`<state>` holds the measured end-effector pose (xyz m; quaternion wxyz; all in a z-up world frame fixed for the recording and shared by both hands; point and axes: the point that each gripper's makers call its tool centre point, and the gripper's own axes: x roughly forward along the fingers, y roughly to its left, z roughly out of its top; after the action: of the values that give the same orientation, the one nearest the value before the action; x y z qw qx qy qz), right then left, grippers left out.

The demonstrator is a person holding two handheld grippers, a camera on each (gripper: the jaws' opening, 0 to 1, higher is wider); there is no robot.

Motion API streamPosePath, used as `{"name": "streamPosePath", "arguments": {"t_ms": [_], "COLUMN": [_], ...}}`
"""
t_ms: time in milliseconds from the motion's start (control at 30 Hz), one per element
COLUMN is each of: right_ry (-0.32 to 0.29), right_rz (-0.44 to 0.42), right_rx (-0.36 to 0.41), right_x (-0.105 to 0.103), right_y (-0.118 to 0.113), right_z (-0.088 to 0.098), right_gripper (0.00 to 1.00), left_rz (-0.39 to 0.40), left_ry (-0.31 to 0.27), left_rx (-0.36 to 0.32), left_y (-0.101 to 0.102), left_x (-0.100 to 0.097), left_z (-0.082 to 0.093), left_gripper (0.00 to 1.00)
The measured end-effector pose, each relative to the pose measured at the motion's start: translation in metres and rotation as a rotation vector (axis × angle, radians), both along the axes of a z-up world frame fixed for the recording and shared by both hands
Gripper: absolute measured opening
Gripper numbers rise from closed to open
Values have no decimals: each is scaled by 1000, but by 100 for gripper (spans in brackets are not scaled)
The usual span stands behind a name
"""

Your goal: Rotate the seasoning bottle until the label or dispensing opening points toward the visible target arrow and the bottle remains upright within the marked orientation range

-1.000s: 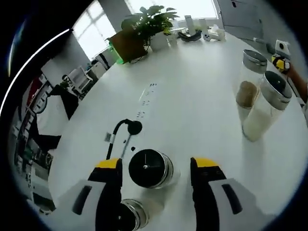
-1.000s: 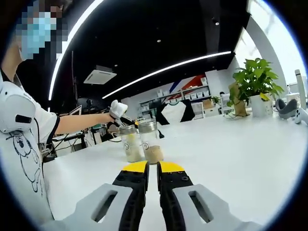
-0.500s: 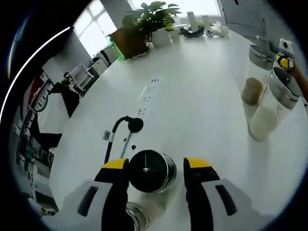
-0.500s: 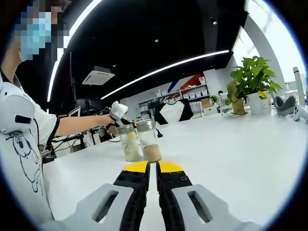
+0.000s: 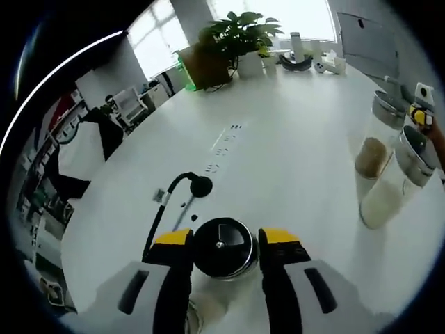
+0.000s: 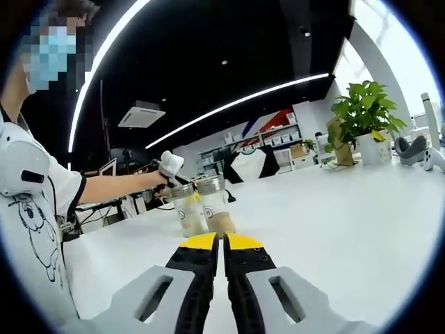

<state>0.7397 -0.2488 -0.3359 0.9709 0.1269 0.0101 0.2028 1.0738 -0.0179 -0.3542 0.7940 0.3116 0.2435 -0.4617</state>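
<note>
Beside the black cable plug [image 5: 201, 186], the left gripper [image 5: 222, 238] bracketed the seasoning bottle [image 5: 222, 245].
Its jaws sat close against the lid on the white tabletop [image 5: 292, 153], contact unclear; no arrow showed, so turning looked undone. The right gripper [image 6: 223, 243] was pressed together, empty.

White table [image 5: 292, 160], potted plant [image 5: 240, 42] by bright windows [image 5: 156, 31]; dark ceiling [image 6: 229, 42] with long light strips [image 6: 236, 103], shelving at the back.
</note>
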Motion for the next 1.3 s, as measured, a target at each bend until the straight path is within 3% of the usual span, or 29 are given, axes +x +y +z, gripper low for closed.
{"name": "streamPosePath", "arguments": {"t_ms": [100, 267, 433, 733, 900, 1033, 1200, 1300], "right_ry": [-17, -37, -53, -81, -90, -87, -93, -98], "right_rz": [15, 25, 40, 32, 81, 88, 90, 111], "right_rx": [34, 39, 32, 77, 29, -5, 26, 24], "right_x": [0, -2, -6, -8, -7, -6, -5, -5], "right_y": [4, 9, 16, 12, 30, 35, 32, 37], "right_z": [6, 15, 21, 31, 35, 34, 36, 38], "right_gripper": [0, 0, 0, 0, 0, 0, 0, 0], "left_rz": [3, 20, 21, 30, 41, 53, 45, 33], "left_ry": [-6, -27, -12, 12, -24, -18, -22, 14], "left_rx": [-7, -133, -139, -230, -251, -315, -342, -329], "left_y": [-1, -9, -9, 8, 16, 20, 22, 20], "left_x": [-6, -10, -26, -52, -59, -68, -84, -92], "left_z": [1, 21, 23, 30, 35, 41, 38, 30], "left_gripper": [37, 37, 36, 34, 34, 34, 34, 34]}}
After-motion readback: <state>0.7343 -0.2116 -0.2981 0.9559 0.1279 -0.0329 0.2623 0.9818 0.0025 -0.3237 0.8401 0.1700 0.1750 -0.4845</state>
